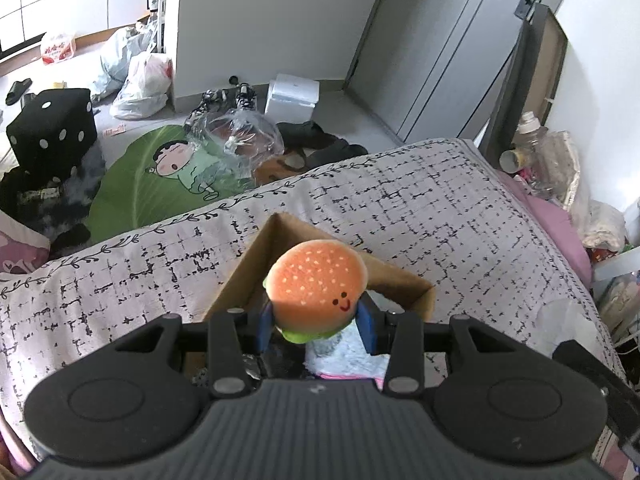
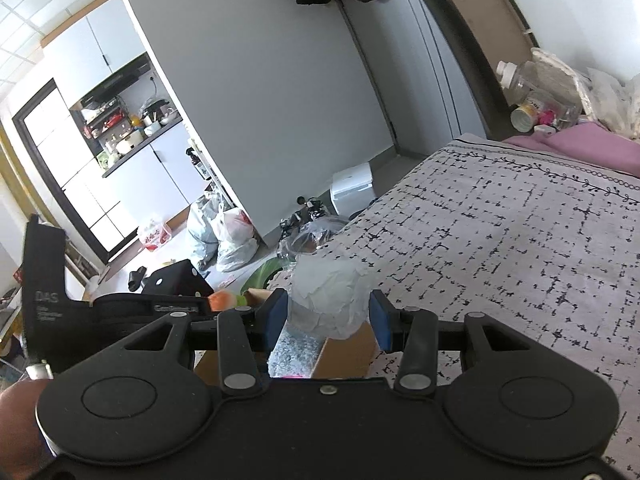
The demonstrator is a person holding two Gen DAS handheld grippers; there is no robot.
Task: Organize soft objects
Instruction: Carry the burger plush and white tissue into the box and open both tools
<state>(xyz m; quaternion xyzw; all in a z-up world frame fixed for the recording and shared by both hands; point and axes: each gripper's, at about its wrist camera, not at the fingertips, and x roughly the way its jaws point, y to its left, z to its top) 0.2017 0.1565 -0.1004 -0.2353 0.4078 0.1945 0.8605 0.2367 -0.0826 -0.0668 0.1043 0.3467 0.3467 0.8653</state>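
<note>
Soft toys are both held above the box, an open cardboard carton resting on the bed — its patterned cover lies under and around the box. Left gripper is clamped on the burger, directly over the box. Right gripper is clamped on the pale lump, over the box's edge. A white cloth lies inside the box.
</note>
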